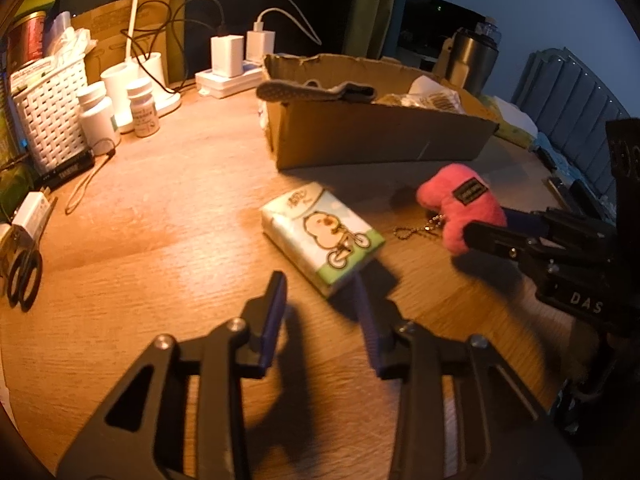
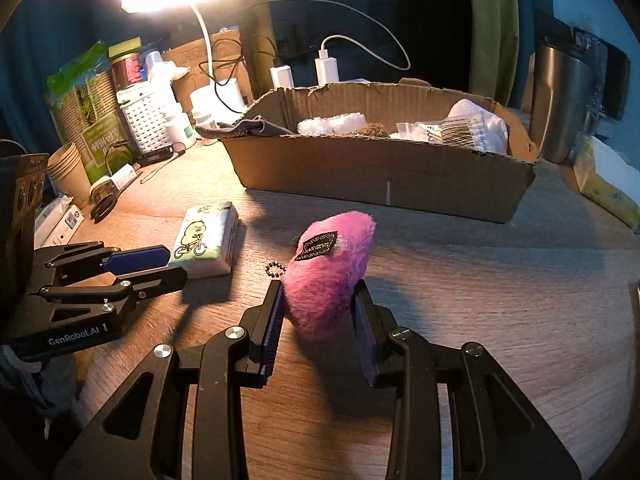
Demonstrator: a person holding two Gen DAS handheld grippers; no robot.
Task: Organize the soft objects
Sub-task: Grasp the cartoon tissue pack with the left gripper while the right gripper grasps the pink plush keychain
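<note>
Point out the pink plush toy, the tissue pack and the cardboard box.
pink plush toy point(image 2: 328, 276): right wrist view, on its fuzzy body below the black label.
tissue pack point(image 1: 320, 236): left wrist view, on its printed top face.
cardboard box point(image 2: 380, 176): right wrist view, on its front wall.

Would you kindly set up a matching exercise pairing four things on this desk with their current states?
Things:
1. pink plush keychain
2. tissue pack
3. cardboard box
4. left tool

States:
A. open, holding nothing
B. lying flat on the table, not gripped
C. between the right tool's fingers
D. holds packets and a grey cloth

Pairs: 1-C, 2-B, 3-D, 4-A
</note>
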